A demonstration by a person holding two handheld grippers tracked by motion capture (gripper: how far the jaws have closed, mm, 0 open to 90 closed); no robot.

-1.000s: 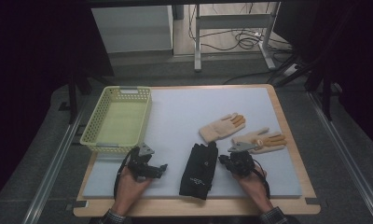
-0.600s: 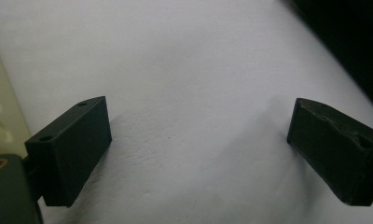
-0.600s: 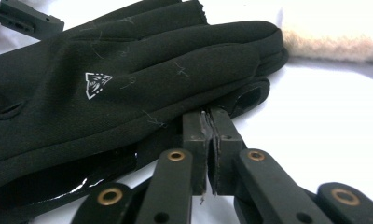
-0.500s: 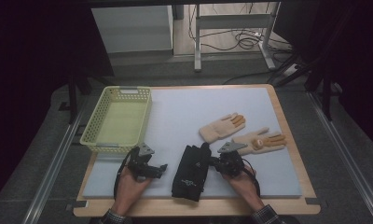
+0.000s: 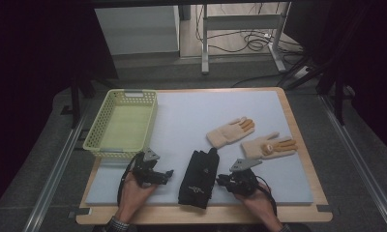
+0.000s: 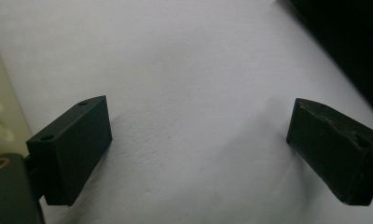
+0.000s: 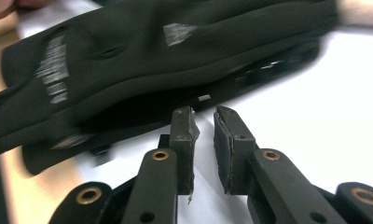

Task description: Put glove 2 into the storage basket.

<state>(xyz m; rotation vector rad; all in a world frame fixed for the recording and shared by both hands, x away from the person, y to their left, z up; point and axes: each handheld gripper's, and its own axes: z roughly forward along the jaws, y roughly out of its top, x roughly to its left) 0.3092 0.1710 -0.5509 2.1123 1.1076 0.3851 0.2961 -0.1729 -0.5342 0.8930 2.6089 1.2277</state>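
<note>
The black gloves (image 5: 197,178) lie stacked near the counter's (image 5: 182,121) front edge, between both grippers. The right gripper (image 5: 222,180) sits just beside their right edge; its fingers (image 7: 183,135) have just been opening to a narrow gap, nothing between them, not touching the fabric. The left gripper (image 5: 168,173) rests to the left, fingers (image 6: 75,144) wide apart over bare mat. Two tan gloves (image 5: 230,132) lie farther back right, a yellow basket (image 5: 119,145) back left.

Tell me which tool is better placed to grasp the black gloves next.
Right, probably. The right tool sits just beside the black gloves, its slightly parted jaws, just opening with nothing between them, aimed at them. The left tool stands farther off.
</note>
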